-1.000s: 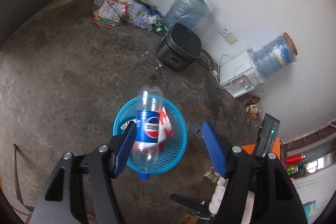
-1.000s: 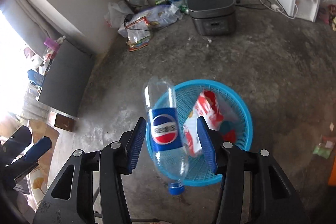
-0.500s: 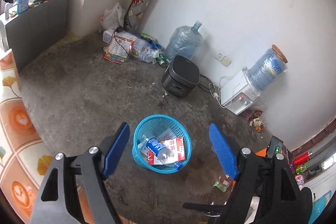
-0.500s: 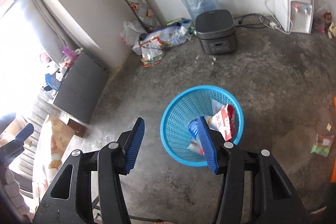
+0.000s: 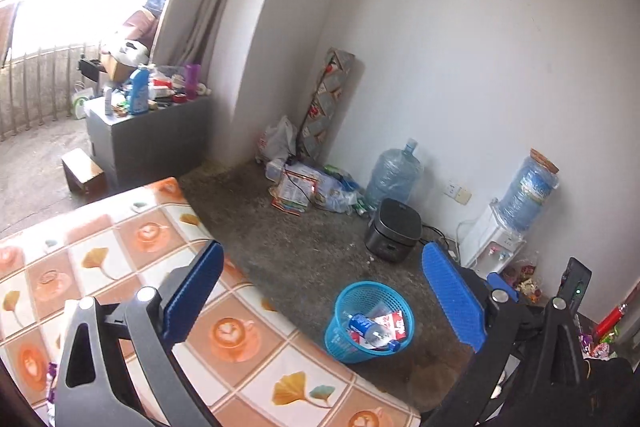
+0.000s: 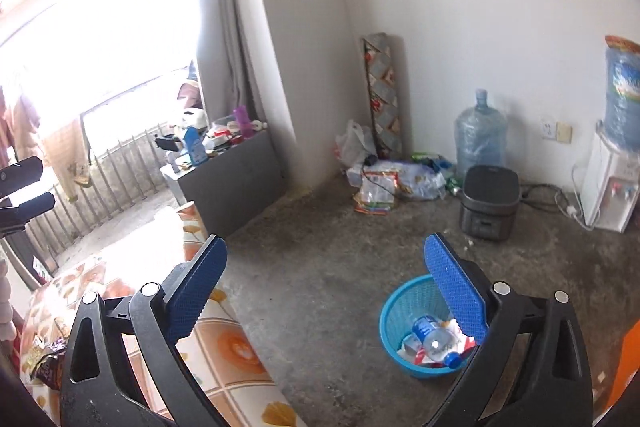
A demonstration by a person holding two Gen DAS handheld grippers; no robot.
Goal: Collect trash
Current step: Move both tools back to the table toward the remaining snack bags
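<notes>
well, the clear plastic pepsi bottle with a blue label and blue cap [image 5: 370, 331] lies on its side inside the round blue mesh plastic basket [image 5: 347, 307], on top of a red-and-white printed wrapper [image 5: 394, 322] whose writing is too small to read. the basket stands on the grey concrete floor [image 5: 296, 259], near the edge of a table under an orange-and-white cloth printed with coffee cups and ginkgo leaves [image 5: 224, 331]. the left gripper [image 5: 320, 297] is held above them with its blue-padded jaws spread wide, grasping nothing. the right gripper [image 6: 326, 287] is likewise released and empty. a black rice cooker [image 6: 489, 202] sits by the wall, near a white water dispenser [image 6: 610, 185].
</notes>
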